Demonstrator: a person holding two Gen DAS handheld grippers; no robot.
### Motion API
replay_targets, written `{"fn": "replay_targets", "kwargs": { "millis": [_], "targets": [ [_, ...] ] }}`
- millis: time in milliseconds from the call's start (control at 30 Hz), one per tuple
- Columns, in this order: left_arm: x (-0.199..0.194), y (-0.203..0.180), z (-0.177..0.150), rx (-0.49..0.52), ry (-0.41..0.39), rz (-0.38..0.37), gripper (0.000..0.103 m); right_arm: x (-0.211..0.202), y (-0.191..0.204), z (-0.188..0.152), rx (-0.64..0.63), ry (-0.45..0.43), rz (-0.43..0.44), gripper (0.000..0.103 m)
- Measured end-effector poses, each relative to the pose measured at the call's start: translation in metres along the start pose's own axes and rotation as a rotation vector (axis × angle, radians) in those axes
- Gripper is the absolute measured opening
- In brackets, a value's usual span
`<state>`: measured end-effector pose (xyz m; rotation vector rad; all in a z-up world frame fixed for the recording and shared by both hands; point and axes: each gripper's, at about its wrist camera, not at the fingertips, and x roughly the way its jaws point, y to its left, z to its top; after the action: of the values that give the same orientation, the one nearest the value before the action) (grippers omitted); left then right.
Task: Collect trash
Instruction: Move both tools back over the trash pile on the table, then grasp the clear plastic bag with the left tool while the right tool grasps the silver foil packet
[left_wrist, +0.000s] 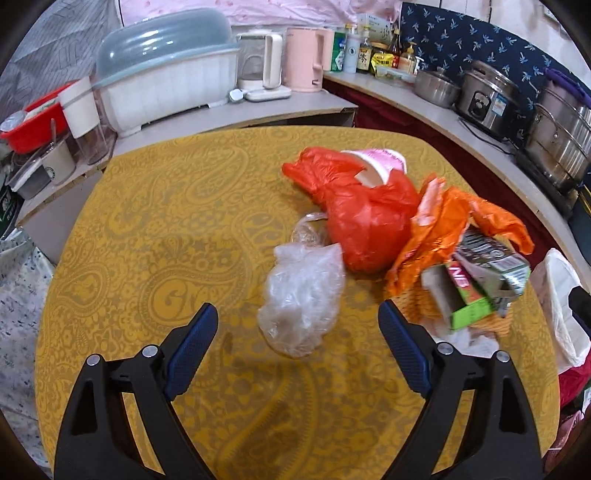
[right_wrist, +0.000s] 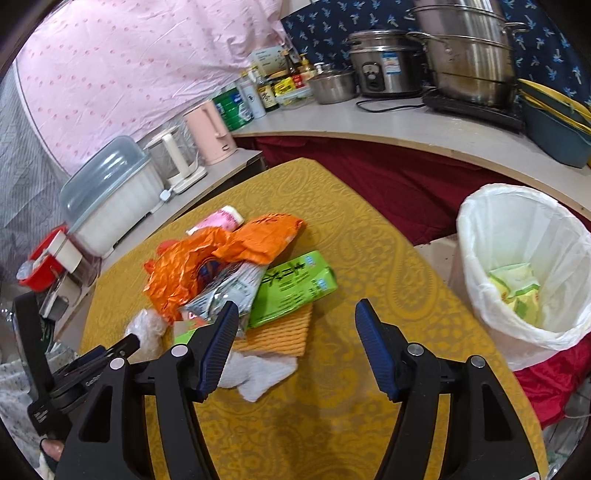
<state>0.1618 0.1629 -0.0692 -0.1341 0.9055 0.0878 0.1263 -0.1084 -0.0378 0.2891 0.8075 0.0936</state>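
Observation:
On the yellow patterned table (left_wrist: 147, 240) lies a pile of trash. A crumpled clear plastic bag (left_wrist: 301, 295) sits just ahead of and between the fingertips of my left gripper (left_wrist: 297, 306), which is open and not touching it. Behind it are a red plastic bag (left_wrist: 365, 218) and a pink paper cup (left_wrist: 376, 164). To the right lie an orange wrapper (right_wrist: 221, 251), a silver foil pack (right_wrist: 229, 288), a green box (right_wrist: 295, 288), an orange cloth (right_wrist: 284, 332) and a white tissue (right_wrist: 258, 373). My right gripper (right_wrist: 297, 303) hovers open over the box's near edge.
A bin with a white liner (right_wrist: 476, 206) stands off the table's right edge, with green-yellow wrappers (right_wrist: 517, 291) inside. Counters behind hold a pink kettle (left_wrist: 304, 59), a covered dish rack (left_wrist: 166, 85), bottles and steel pots (right_wrist: 465, 51). A red basket (left_wrist: 33, 122) sits far left.

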Motion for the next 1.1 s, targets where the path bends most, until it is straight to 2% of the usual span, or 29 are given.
{"fn": "replay_targets", "kwargs": {
  "millis": [167, 300, 467, 533, 733, 833, 933, 1100],
  "targets": [
    [0.02, 0.001, 0.004, 0.031, 0.023, -0.012, 0.084, 0.018, 0.022, 0.001, -0.034, 0.015, 0.027, 0.073],
    [0.03, 0.001, 0.007, 0.031, 0.036, -0.035, 0.08, 0.037, 0.039, 0.004, -0.067, 0.028, 0.041, 0.077],
    [0.042, 0.003, 0.009, 0.021, 0.07, -0.079, 0.065, 0.059, 0.057, 0.005, -0.112, 0.05, 0.043, 0.081],
    [0.045, 0.004, 0.009, 0.017, 0.078, -0.093, 0.055, 0.067, 0.062, 0.004, -0.132, 0.057, 0.036, 0.081],
    [0.047, 0.004, 0.009, 0.026, 0.089, -0.126, 0.037, 0.083, 0.065, 0.005, -0.148, 0.069, 0.027, 0.081],
    [0.045, 0.003, 0.009, 0.027, 0.089, -0.135, 0.035, 0.088, 0.065, 0.004, -0.146, 0.071, 0.032, 0.08],
    [0.041, 0.002, 0.009, 0.023, 0.086, -0.138, 0.035, 0.087, 0.065, 0.003, -0.149, 0.07, 0.038, 0.069],
    [0.031, 0.0, 0.006, 0.019, 0.081, -0.144, 0.035, 0.079, 0.065, 0.0, -0.142, 0.062, 0.065, 0.069]
  ]
}}
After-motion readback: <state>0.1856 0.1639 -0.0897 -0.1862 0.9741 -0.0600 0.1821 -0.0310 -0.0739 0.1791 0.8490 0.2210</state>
